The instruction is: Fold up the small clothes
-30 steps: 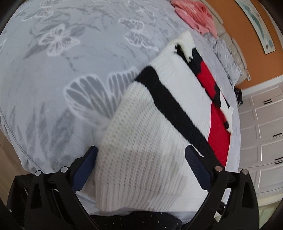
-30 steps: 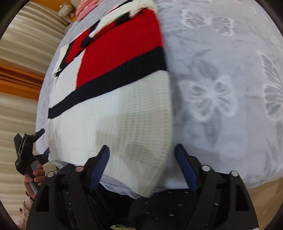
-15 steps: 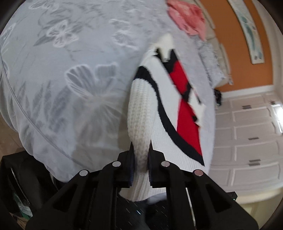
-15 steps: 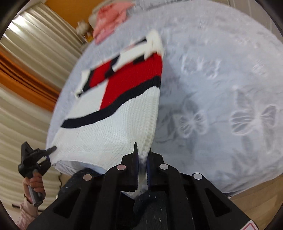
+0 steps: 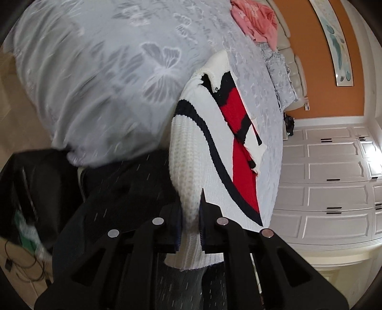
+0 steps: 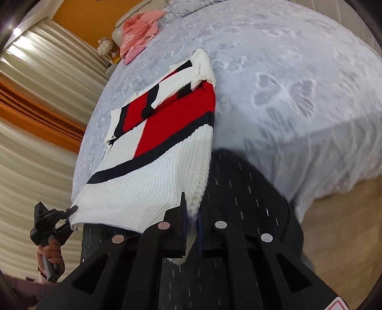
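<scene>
A small knitted sweater [image 5: 205, 152] [image 6: 148, 181], white with a red panel and dark navy stripes, lies on the grey butterfly-print bedspread [image 5: 107, 71] [image 6: 286, 71], its hem lifted off the near edge. My left gripper [image 5: 190, 214] is shut on one white hem corner. My right gripper [image 6: 191, 214] is shut on the other hem corner. In the right wrist view the left gripper [image 6: 71, 209] shows at the lower left, held by a hand, pinching the far hem corner. The collar end still rests on the bed.
A pink garment [image 5: 255, 21] [image 6: 138, 31] lies crumpled near the head of the bed. White cupboard doors [image 5: 334, 171] stand beyond the bed's far side, cream curtains [image 6: 35, 95] on the other. A person's dark dotted clothing [image 6: 243, 202] fills the space below the grippers.
Both grippers went from wide open around the hem to shut on it. Both then rose and drew back, lifting the hem off the bed edge.
</scene>
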A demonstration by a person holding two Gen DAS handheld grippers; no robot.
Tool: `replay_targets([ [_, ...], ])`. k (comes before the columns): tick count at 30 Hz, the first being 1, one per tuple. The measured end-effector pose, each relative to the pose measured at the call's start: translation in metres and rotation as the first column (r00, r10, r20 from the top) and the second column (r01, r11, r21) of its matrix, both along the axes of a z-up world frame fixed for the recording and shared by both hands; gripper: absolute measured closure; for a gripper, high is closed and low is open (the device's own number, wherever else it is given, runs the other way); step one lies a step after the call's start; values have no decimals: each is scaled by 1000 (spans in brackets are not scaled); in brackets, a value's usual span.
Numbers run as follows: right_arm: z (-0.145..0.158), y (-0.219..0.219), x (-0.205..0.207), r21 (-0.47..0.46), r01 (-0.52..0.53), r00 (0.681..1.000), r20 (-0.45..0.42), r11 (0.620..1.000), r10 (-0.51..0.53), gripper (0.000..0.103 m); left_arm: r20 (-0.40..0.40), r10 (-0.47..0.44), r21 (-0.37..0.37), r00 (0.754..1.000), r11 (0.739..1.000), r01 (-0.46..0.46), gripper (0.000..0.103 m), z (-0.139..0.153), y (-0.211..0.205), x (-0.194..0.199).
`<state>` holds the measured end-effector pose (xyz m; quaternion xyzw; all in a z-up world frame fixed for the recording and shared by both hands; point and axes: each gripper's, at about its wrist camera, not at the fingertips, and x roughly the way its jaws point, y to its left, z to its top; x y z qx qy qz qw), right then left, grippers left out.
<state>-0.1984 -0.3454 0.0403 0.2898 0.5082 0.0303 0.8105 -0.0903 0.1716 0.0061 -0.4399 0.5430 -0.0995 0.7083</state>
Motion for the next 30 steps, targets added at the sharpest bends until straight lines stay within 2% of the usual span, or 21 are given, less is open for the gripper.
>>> replay_targets([
  [3, 14, -2, -13, 22, 15, 1000, 12, 1000, -16, 97, 15, -25, -9, 1000, 1000, 25, 93, 16, -1, -13],
  [6, 29, -4, -8, 45, 22, 998, 58, 999, -24, 97, 52, -17, -37, 998, 999, 19, 93, 37, -2, 3],
  [8, 46, -14, 25, 81, 21, 991, 130, 996, -32, 97, 90, -14, -52, 996, 998, 18, 93, 50, -6, 26],
  [11, 57, -32, 92, 121, 31, 980, 191, 992, -54, 97, 150, -12, -24, 989, 1000, 16, 93, 70, -19, 81],
  [12, 58, -34, 108, 126, 30, 978, 199, 992, -55, 97, 165, -8, -14, 986, 1000, 10, 93, 73, -22, 100],
  [15, 45, -50, 196, 151, 38, 981, 183, 988, -66, 97, 192, 5, 35, 981, 999, -12, 93, 75, -40, 163],
  [18, 21, -58, 255, 163, 76, 986, 134, 984, -99, 97, 185, 0, 137, 983, 990, -26, 92, 64, -59, 223],
  [21, -22, -65, 307, 186, 132, 989, 48, 974, -143, 96, 106, 27, 205, 994, 977, -49, 92, 28, -71, 278],
  [26, -85, -68, 363, 166, 170, 985, -66, 971, -161, 94, 15, 44, 294, 999, 955, -47, 90, -22, -83, 330],
  [28, -97, -75, 371, 181, 202, 978, -90, 962, -188, 85, -14, 60, 286, 998, 957, -53, 83, -39, -82, 344],
  [29, -98, -81, 371, 186, 226, 973, -91, 956, -212, 81, -31, 82, 279, 996, 958, -70, 74, -45, -79, 348],
  [30, -95, -88, 368, 197, 249, 968, -74, 948, -239, 69, -39, 113, 265, 993, 959, -99, 65, -46, -72, 350],
])
